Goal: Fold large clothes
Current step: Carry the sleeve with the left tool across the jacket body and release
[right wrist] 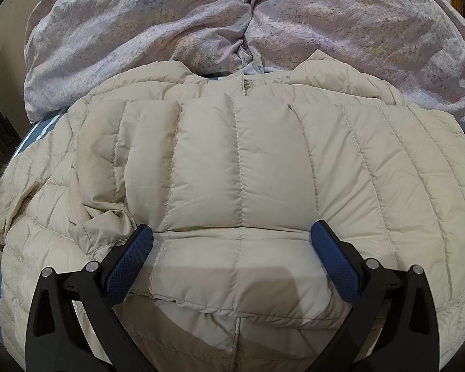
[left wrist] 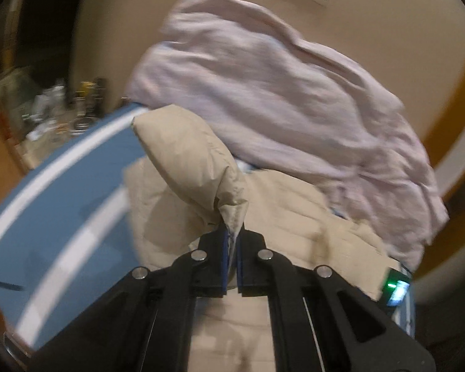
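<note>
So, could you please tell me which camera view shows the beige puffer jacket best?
The right wrist view: the beige puffer jacket lies sharp and nearly whole, quilting and collar visible, beneath the open right gripper. The left wrist view is blurred and shows only part of it, pinched in the left gripper.

This looked like a bedroom in a home: a bed with a blue, white-striped sheet [left wrist: 77, 186] carried a rumpled lilac floral duvet [right wrist: 170, 31] at its far end. Beyond the bed's left edge, a low surface held a blurred clutter of small bottles and jars [left wrist: 74, 105], against a plain beige wall [left wrist: 114, 31]
</note>
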A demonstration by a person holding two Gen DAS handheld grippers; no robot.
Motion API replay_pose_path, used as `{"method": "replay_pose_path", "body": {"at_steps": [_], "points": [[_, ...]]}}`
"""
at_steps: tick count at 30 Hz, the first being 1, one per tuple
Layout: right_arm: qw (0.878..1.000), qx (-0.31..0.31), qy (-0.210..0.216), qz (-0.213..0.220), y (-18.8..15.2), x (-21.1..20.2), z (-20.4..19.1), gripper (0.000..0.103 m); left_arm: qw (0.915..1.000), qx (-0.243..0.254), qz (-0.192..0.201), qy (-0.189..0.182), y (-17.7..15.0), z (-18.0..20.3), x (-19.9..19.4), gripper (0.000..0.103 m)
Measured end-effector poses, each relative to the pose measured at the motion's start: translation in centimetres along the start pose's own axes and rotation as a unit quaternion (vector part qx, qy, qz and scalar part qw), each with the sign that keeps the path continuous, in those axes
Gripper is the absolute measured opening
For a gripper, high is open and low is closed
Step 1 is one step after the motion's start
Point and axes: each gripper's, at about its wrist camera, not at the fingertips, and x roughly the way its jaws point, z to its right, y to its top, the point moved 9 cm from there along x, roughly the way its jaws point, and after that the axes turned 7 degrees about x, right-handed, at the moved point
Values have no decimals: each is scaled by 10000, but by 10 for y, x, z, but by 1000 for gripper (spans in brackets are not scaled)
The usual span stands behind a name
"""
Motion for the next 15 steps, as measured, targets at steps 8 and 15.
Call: {"method": "replay_pose_path", "body": {"at_steps": [8, 15], "points": [[9998, -122, -14, -164, -1, -12, 4, 102, 9927, 368, -331, -1098, -17, 114, 25, 4], [9997, 223, -21, 41, 2, -46, 57, 102, 9803, 714, -758, -1677, -56, 190, 48, 4]]}}
